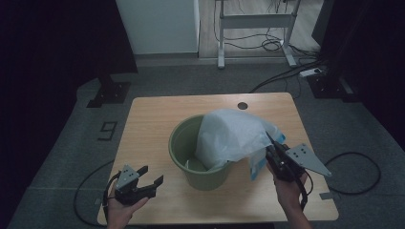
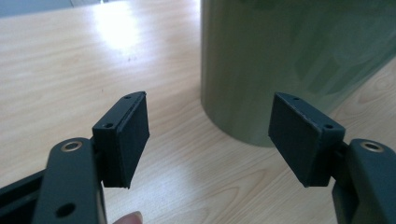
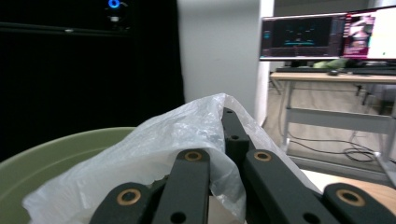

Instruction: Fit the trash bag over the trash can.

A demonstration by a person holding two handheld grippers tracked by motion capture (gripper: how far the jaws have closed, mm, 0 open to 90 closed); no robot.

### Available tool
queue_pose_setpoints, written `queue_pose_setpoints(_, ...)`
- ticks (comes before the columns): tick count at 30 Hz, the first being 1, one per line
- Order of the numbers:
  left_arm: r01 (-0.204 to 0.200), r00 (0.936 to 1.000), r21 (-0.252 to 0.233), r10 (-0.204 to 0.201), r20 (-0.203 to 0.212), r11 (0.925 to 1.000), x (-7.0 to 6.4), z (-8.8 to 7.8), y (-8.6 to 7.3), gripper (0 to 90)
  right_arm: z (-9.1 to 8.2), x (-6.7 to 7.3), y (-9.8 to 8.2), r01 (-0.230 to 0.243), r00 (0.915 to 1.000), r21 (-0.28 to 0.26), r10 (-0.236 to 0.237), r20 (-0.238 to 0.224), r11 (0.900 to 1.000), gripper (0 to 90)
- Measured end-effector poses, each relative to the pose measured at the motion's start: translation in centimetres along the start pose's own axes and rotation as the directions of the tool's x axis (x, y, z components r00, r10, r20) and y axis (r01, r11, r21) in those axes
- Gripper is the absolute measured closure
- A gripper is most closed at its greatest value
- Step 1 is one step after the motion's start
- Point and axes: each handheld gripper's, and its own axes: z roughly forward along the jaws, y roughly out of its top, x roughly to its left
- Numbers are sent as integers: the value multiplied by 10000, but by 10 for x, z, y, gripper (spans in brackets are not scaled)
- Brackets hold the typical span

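Bag (image 1: 229,136): thin, translucent white plastic, draped over the 3 o'clock side of the green bin (image 1: 184,143), part of it hanging down outside the rim toward the right hand. Bin stands near the middle of the table (image 1: 148,119).

Right tongs (image 1: 271,145): clenched on a bunched edge of the bag; in the right gripper view the film (image 3: 154,144) wraps over both closed jaws. Left tongs (image 1: 153,177): released, jaws wide apart with nothing between them, held at about 8 o'clock of the bin; in the left gripper view the pads (image 2: 133,135) frame bare table with the bin wall (image 2: 280,70) just beyond.

Handling, judged:
- Bag very light, limp, no stiffness; it takes whatever shape the hold and the air give it.
- Film is smooth, likely slippery between flat pads; a single layer may slide out, a gathered fold holds better.
- Tears if dragged hard across the rim; stretch gently.
- Bin is light plastic and may shift or tip if the bag is pulled sideways.

Where to take hold: the open edge, not the body. Right hold looks adequate. Left tongs should pinch the free edge on the opposite side, toward 9 o'clock of the bin, so the mouth can be spread and folded over the rim. Free edge there is hard to make out from above.
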Motion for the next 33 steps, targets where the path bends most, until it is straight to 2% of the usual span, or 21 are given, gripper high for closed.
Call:
queue_pose_setpoints(5, -218, 9997, -243, 220, 92, 9995, -8, -11, 13, 284, 11, 11, 8, -43, 9973, 311, 66, -736, 9995, 889)
queue_pose_setpoints(10, -356, 9990, -421, 366, 241, 9985, -14, -15, 22, 283, 18, 17, 10, 3, 9936, 586, 63, -1128, 9983, 888)
queue_pose_setpoints(13, -553, 9979, -539, 570, 296, 9970, -19, -17, 32, 283, 24, 26, 11, 246, 9885, 793, -124, -1510, 9965, 887)
queue_pose_setpoints(23, -975, 9940, -796, 1011, 419, 9920, -35, -12, 54, 278, 30, 42, 5, 488, 9793, 1092, -260, -2010, 9928, 885)
queue_pose_setpoints(33, -1204, 9886, -837, 1271, 802, 9892, -46, -7, 59, 285, 36, 51, -2, 663, 9725, 1460, -312, -2306, 9871, 883)
